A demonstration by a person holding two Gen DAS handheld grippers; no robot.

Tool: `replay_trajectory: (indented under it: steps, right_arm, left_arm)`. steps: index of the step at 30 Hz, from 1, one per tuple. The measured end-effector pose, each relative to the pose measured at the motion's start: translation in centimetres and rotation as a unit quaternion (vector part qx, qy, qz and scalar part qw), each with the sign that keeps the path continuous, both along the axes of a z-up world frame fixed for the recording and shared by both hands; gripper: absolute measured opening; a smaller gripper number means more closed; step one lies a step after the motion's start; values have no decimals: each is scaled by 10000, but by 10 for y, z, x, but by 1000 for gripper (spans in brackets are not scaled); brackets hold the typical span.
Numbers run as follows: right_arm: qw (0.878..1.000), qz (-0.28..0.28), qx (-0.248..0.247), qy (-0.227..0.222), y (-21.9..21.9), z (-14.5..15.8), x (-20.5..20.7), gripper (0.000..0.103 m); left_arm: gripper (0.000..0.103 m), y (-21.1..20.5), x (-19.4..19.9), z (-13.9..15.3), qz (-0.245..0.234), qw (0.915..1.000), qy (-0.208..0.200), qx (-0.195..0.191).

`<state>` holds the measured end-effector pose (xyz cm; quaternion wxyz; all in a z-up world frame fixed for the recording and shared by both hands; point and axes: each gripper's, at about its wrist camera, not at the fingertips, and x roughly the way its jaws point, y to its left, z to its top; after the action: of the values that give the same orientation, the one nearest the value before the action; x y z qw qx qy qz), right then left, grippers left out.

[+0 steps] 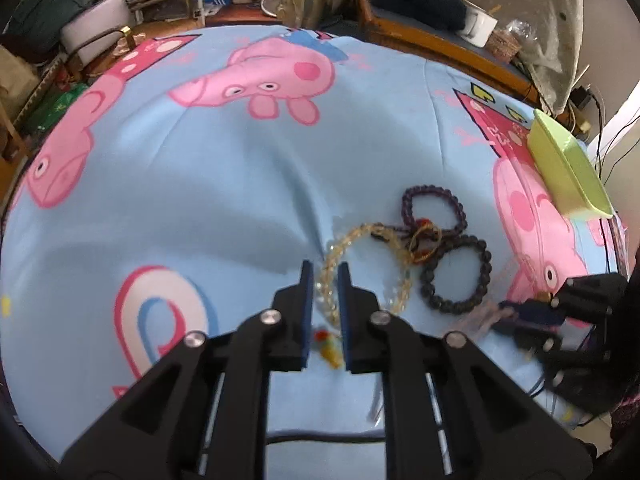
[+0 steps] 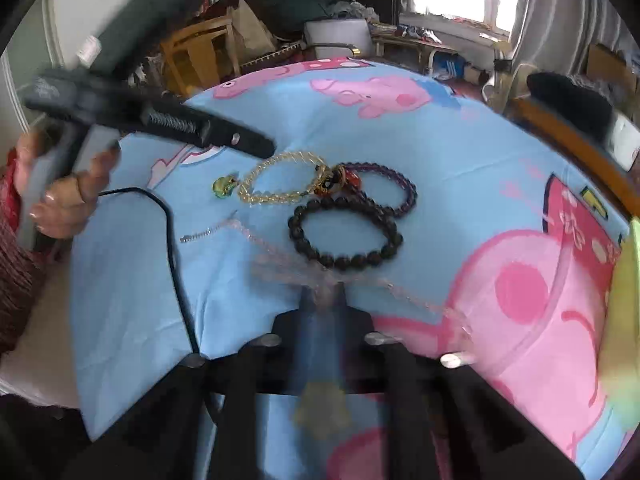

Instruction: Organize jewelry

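On the blue cartoon sheet lie a yellow bead bracelet (image 1: 364,264) (image 2: 280,178), a purple bead bracelet (image 1: 434,208) (image 2: 384,186) and a black bead bracelet (image 1: 456,274) (image 2: 346,232), bunched together. My left gripper (image 1: 325,276) is open, its fingers straddling the yellow bracelet's near side. My right gripper (image 2: 323,294) is shut on a pale pink bead strand (image 2: 280,266), blurred by motion; it also shows at the right of the left wrist view (image 1: 516,316). A green tray (image 1: 568,168) stands tilted at the right.
A black cable (image 2: 168,236) crosses the sheet near the hand holding the left gripper. A wooden bed frame (image 1: 432,40) and cluttered furniture, bags and a white box (image 1: 96,20) ring the bed's far side.
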<state>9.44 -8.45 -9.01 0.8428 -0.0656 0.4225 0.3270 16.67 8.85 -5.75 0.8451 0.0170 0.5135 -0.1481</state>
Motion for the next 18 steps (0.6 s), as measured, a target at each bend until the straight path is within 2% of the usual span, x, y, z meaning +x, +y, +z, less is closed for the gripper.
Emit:
replay_trajectory:
  steps: [2, 4, 6, 8, 11, 12, 14, 18]
  right_arm:
    - [9999, -103, 15, 16, -14, 0, -1, 0]
    - [9983, -463, 279, 202, -39, 1, 3, 0]
    - [9939, -701, 770, 352, -60, 4, 7, 0]
    - [9897, -854, 1061, 432, -80, 11, 9, 0]
    - [9879, -1080, 1081, 277, -99, 20, 8, 38]
    - [9879, -1118, 1043, 257, -102, 20, 6, 41]
    - [9889, -1095, 949, 314, -104, 19, 5, 42]
    - [9943, -896, 563, 85, -92, 19, -3, 42]
  left_arm:
    - [12, 1, -16, 12, -63, 9995, -300, 24]
    - [22, -3, -33, 24, -200, 9980, -599, 31]
    - [55, -10, -47, 32, -401, 9958, -826, -28]
    - [64, -29, -64, 40, -778, 9909, -1100, -4]
    - [64, -59, -79, 38, -1331, 9836, -1213, 42]
    - [65, -69, -81, 35, -1477, 9816, -1205, 52]
    - [65, -89, -83, 24, -1725, 9777, -1186, 174]
    - [62, -120, -80, 5, -2030, 9722, -1103, 384]
